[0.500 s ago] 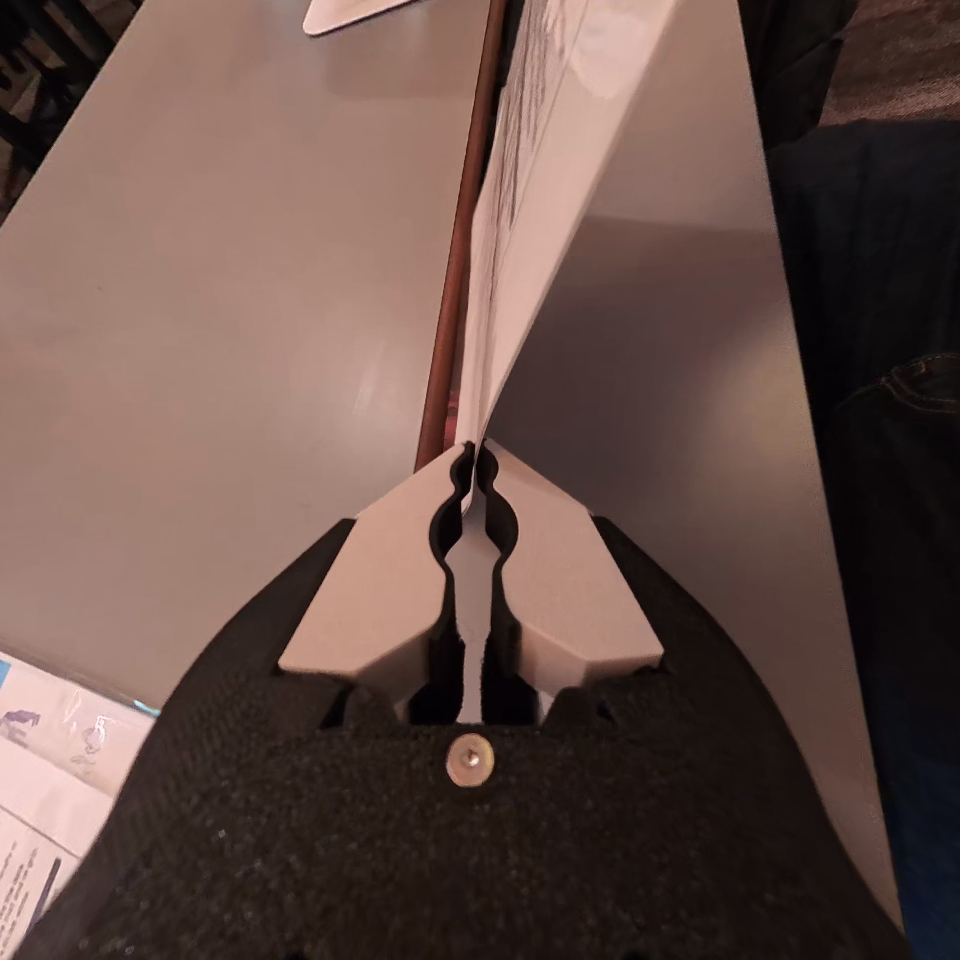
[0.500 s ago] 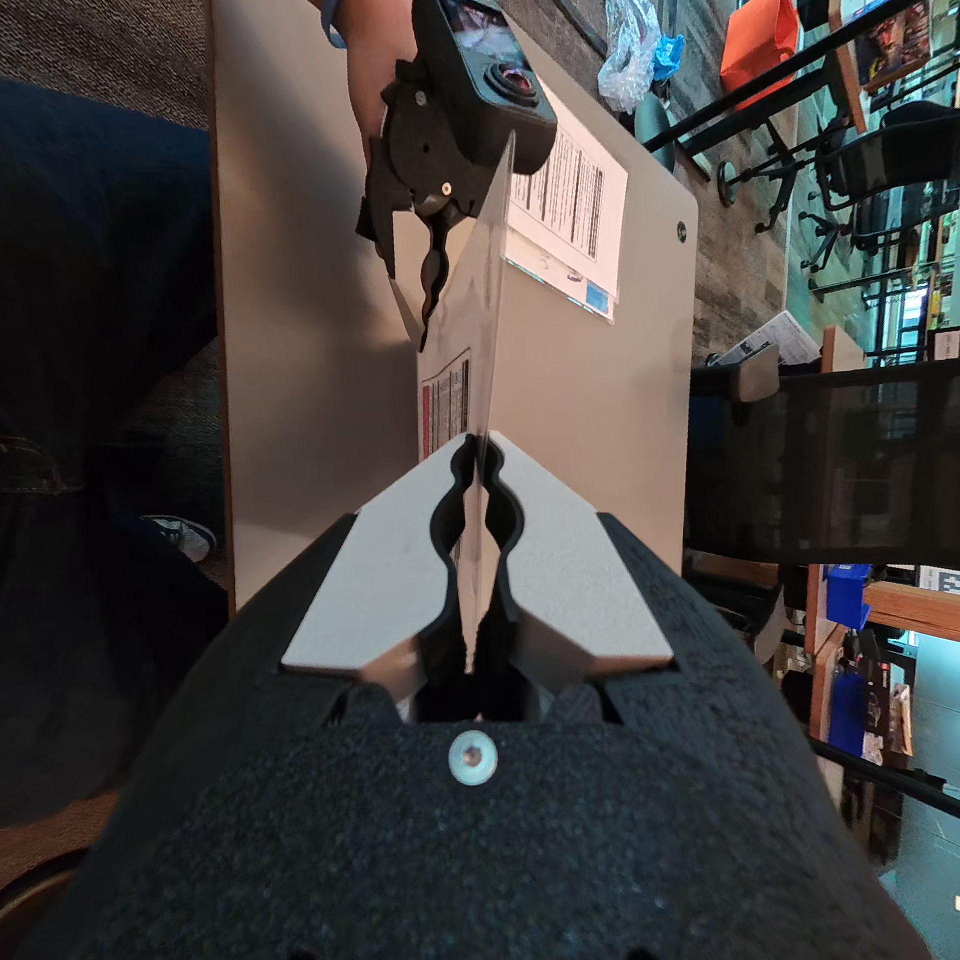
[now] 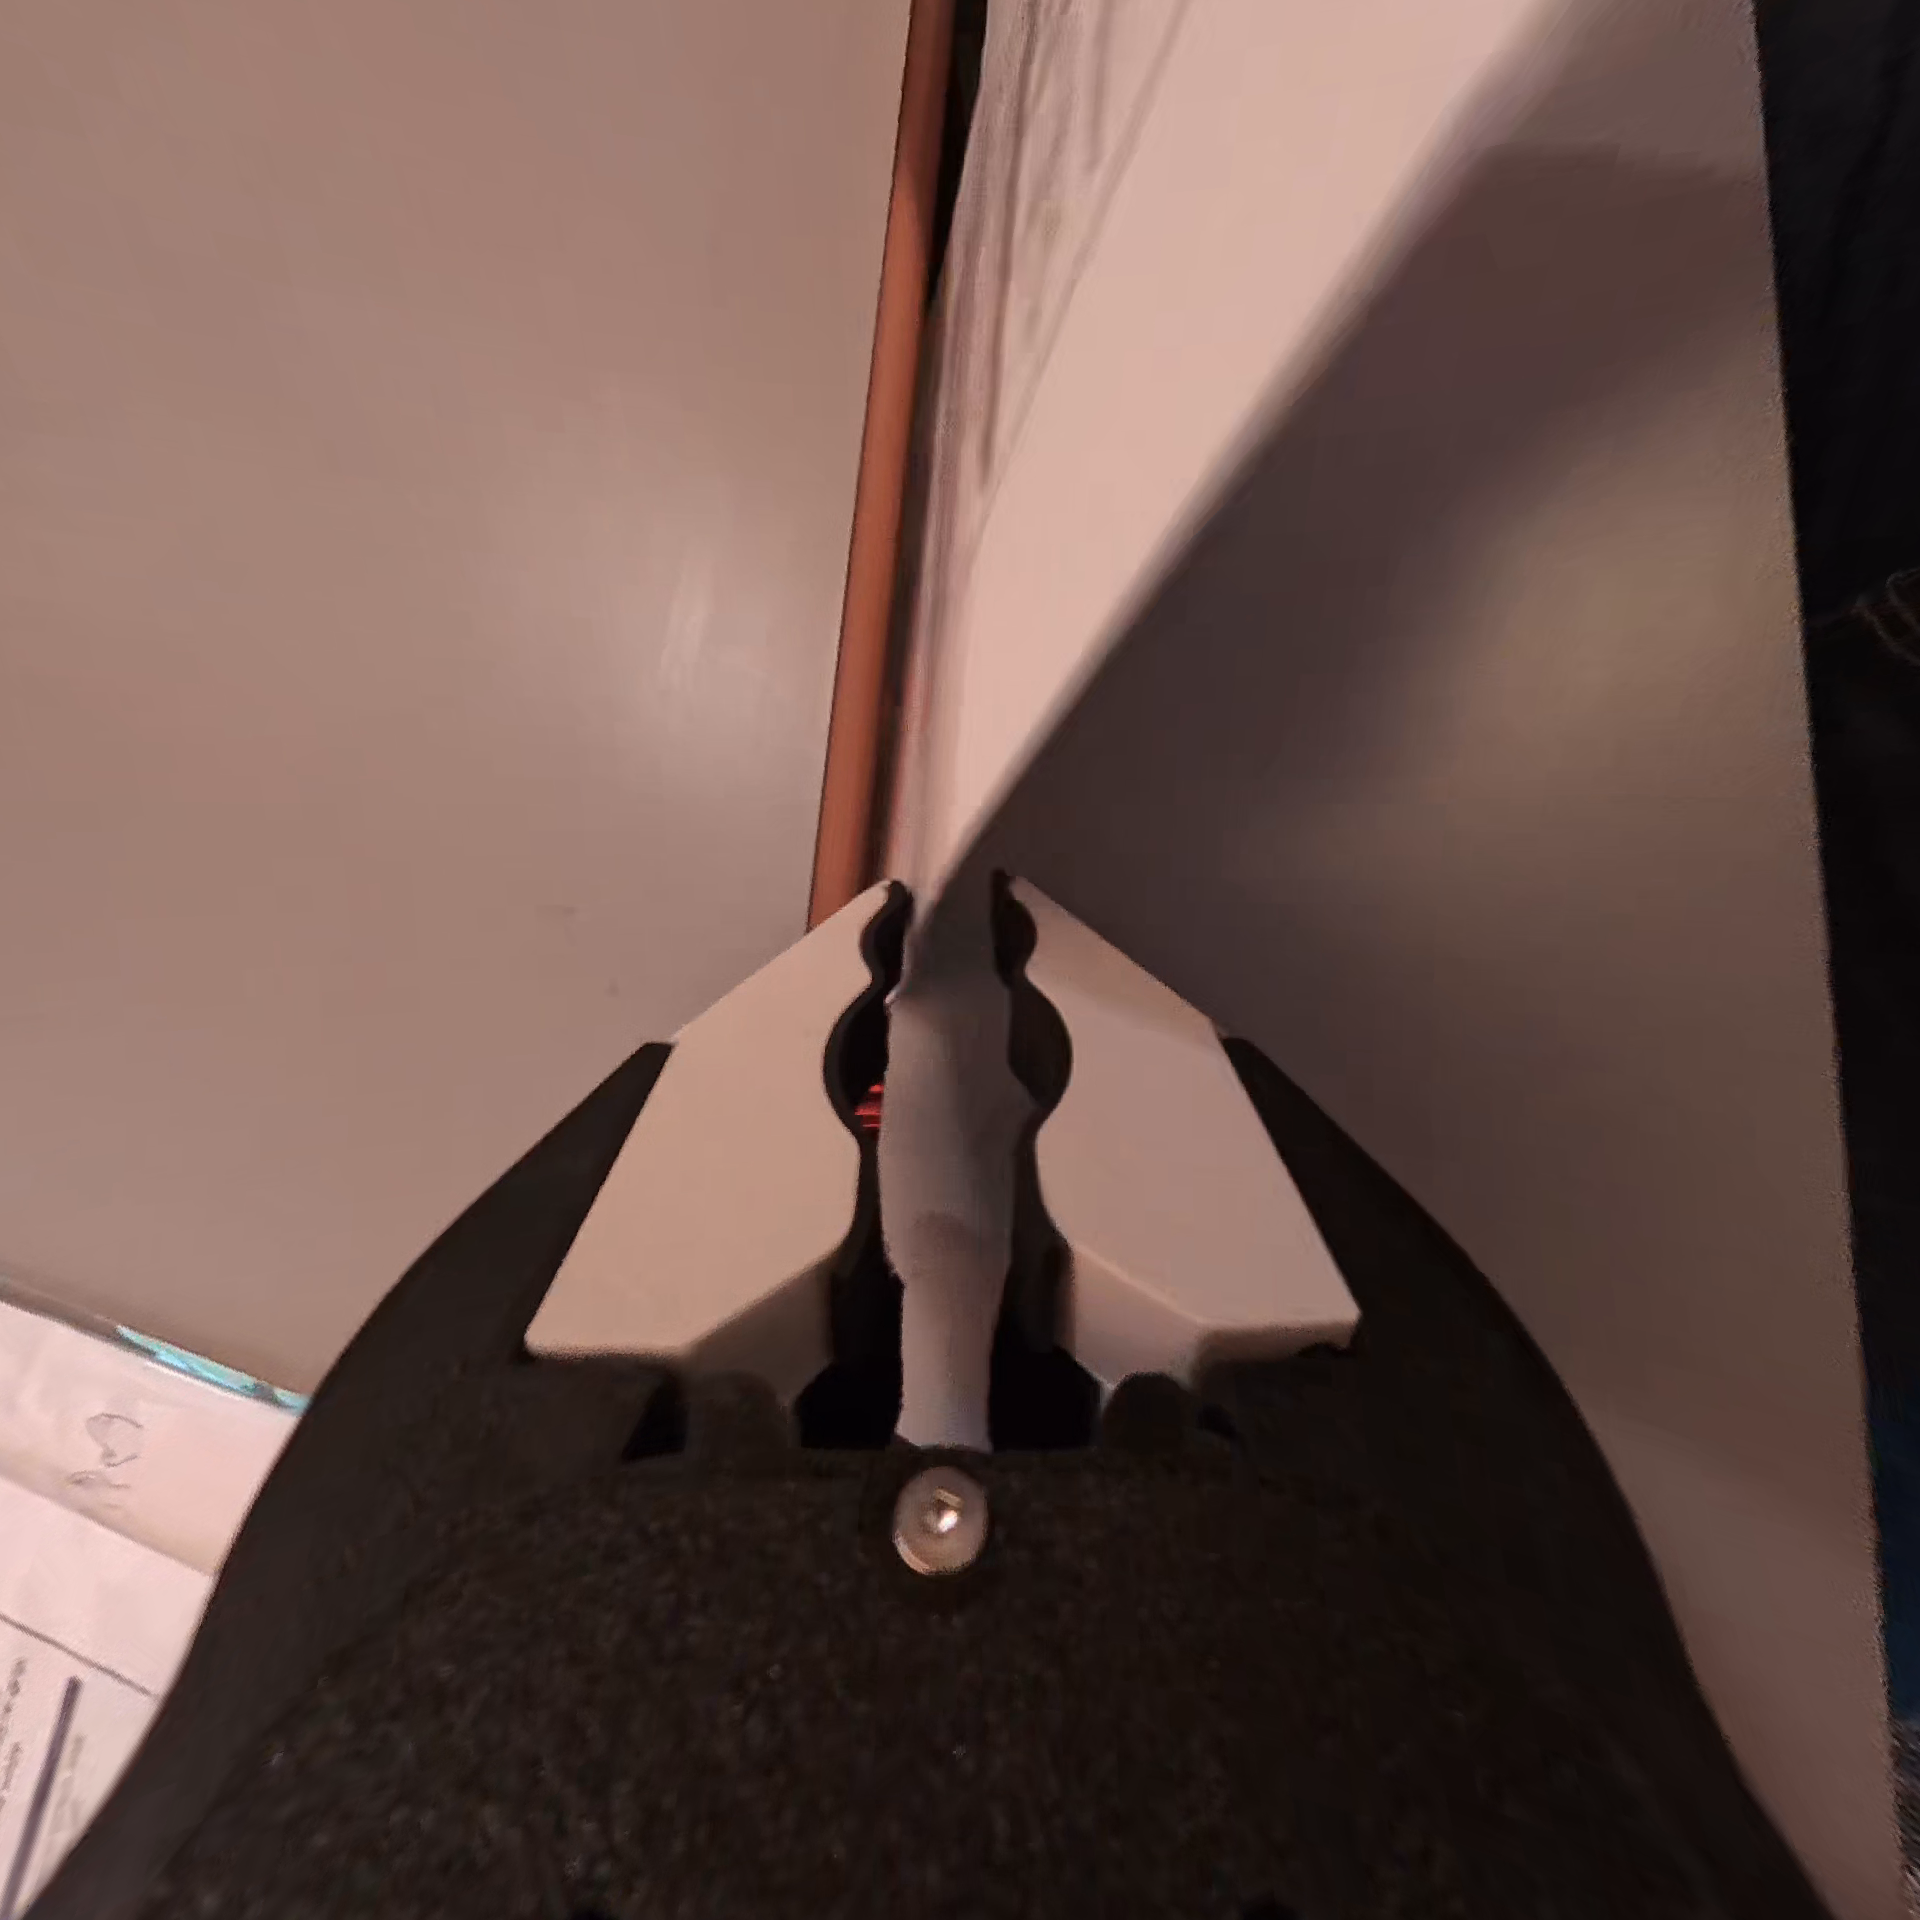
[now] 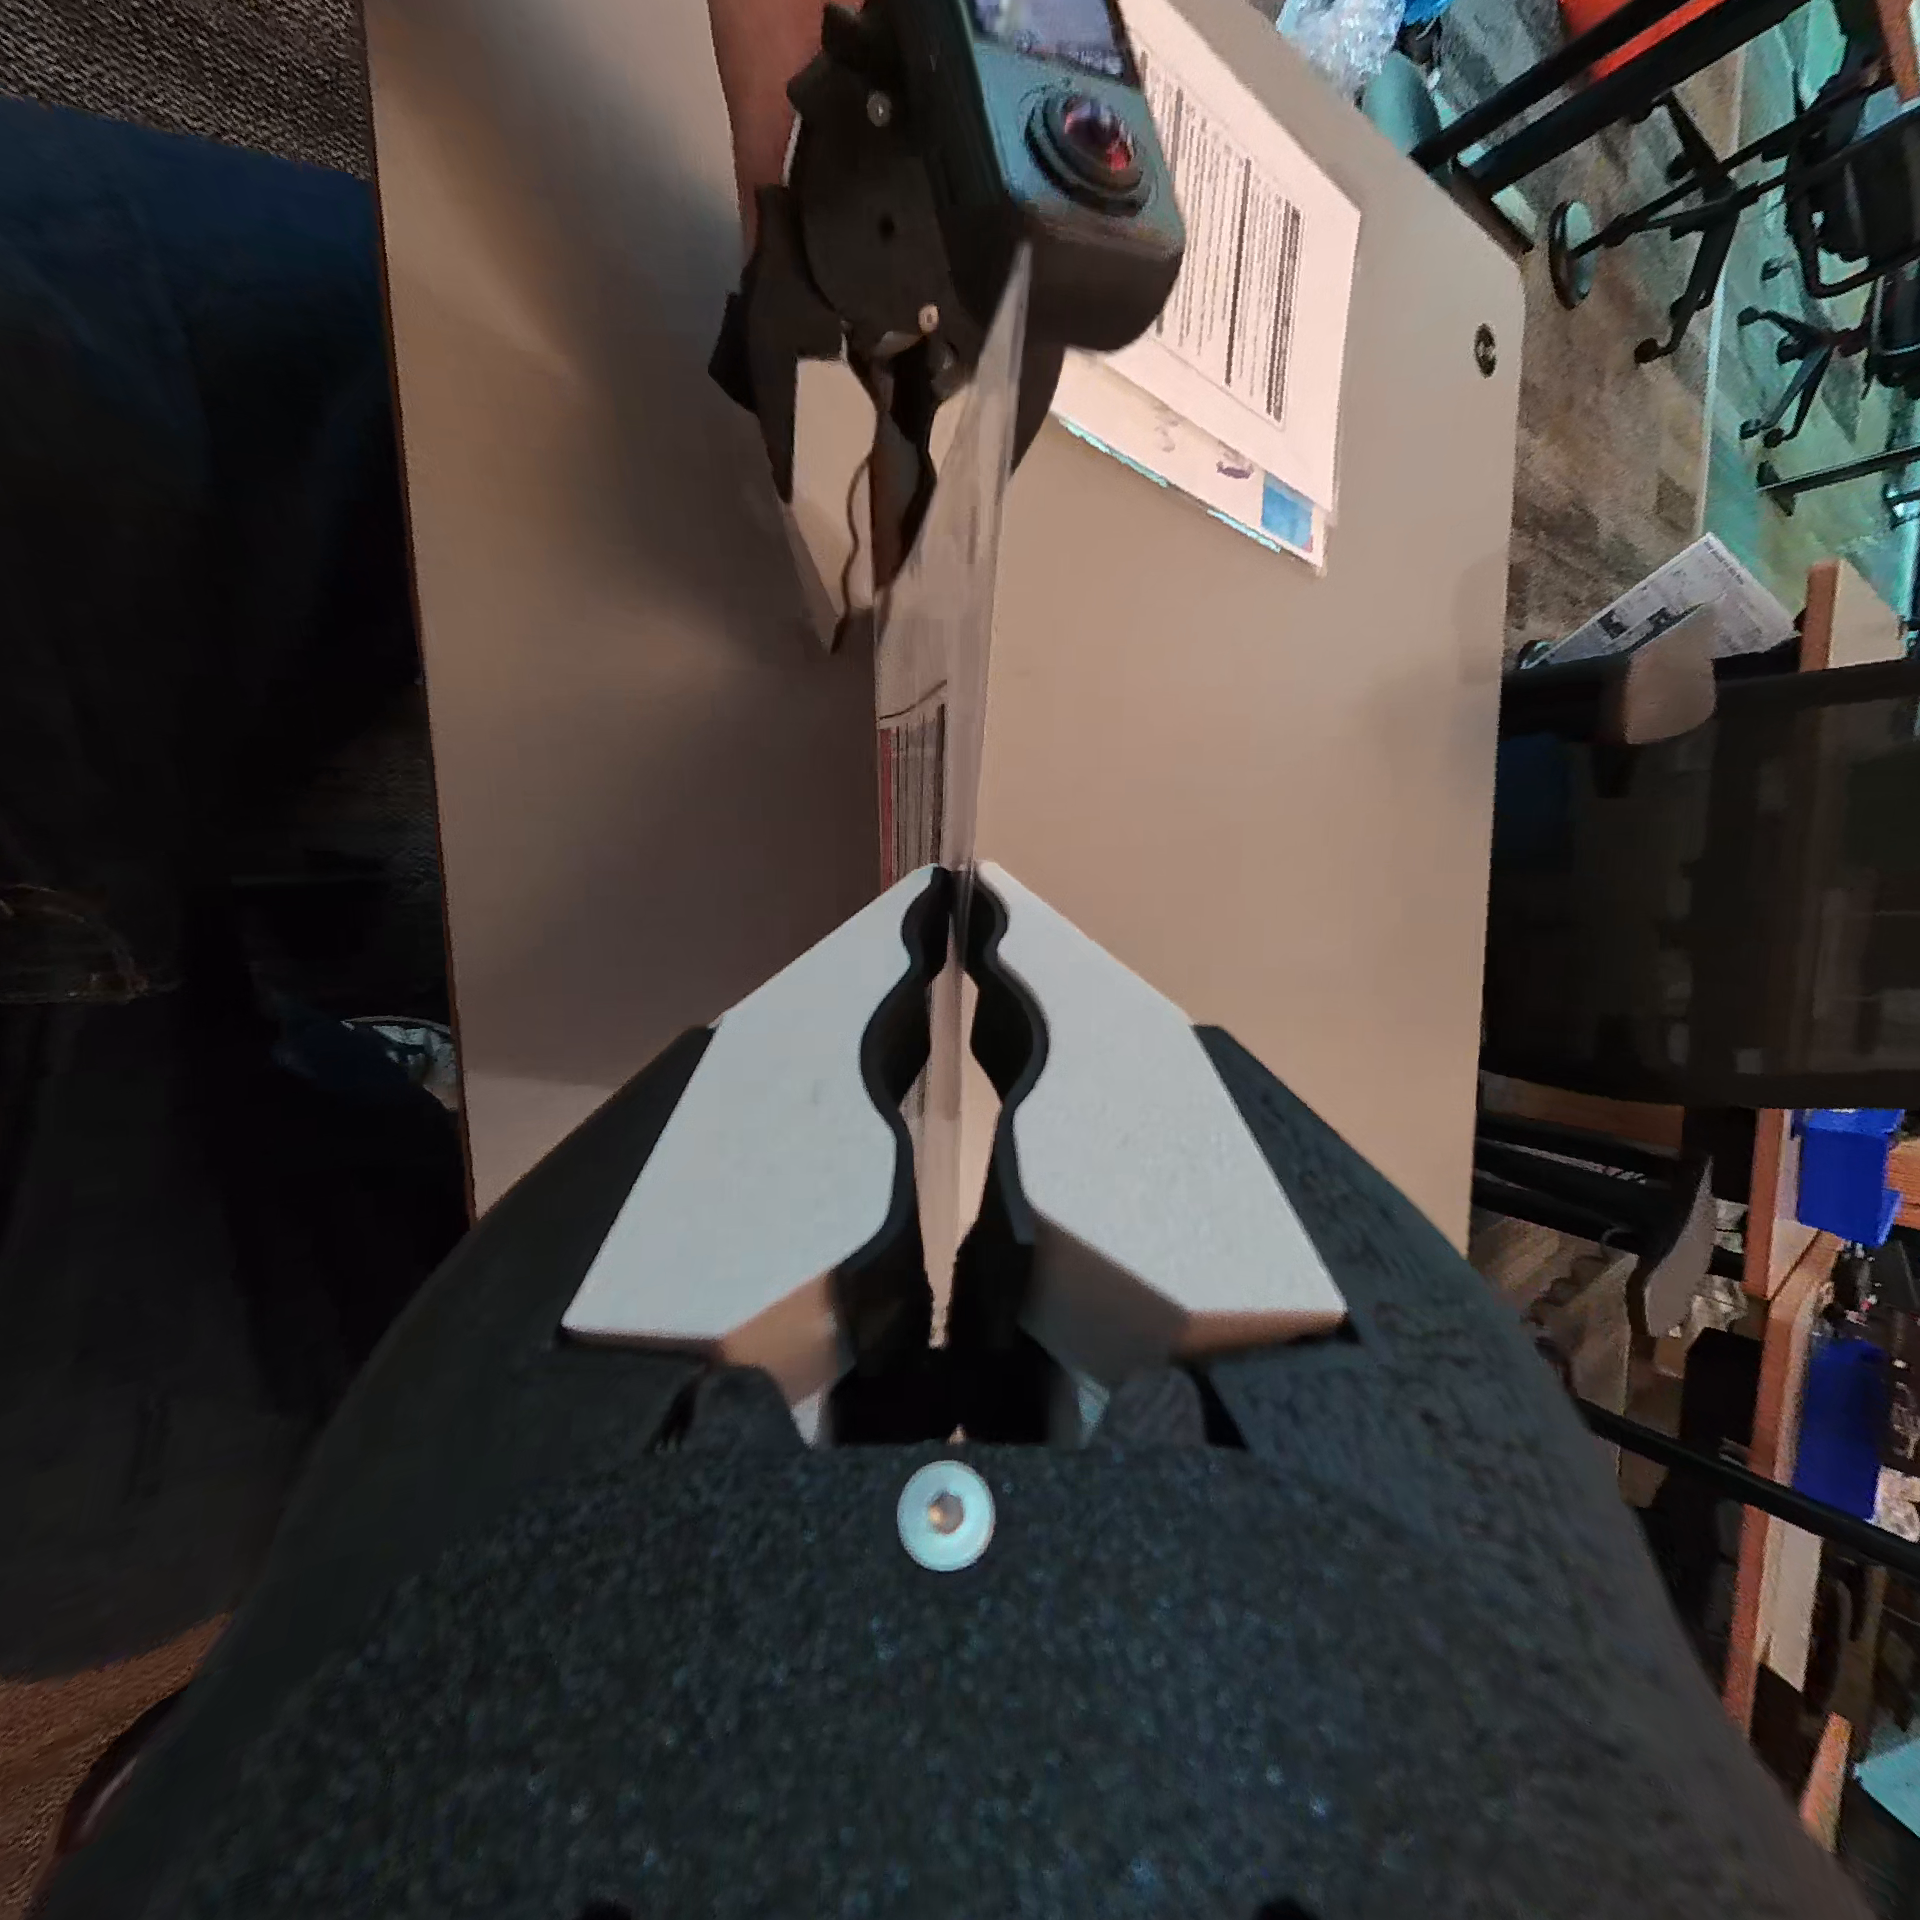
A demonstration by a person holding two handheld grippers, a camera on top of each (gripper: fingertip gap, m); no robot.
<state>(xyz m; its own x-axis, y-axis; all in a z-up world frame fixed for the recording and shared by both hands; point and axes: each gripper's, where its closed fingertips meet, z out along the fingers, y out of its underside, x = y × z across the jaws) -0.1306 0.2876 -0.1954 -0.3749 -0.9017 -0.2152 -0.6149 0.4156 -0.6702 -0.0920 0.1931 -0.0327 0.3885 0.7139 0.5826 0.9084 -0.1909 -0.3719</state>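
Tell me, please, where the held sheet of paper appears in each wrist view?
Left wrist view: the sheet of paper rises from between the fingers at centre to the top edge.
Right wrist view: it shows edge-on at centre, stretching up to the left gripper.
Shared landmark: the grey table.

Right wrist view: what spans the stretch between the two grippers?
A sheet of paper, seen edge-on, runs from the right gripper to the left gripper above the table. Nothing else lies there.
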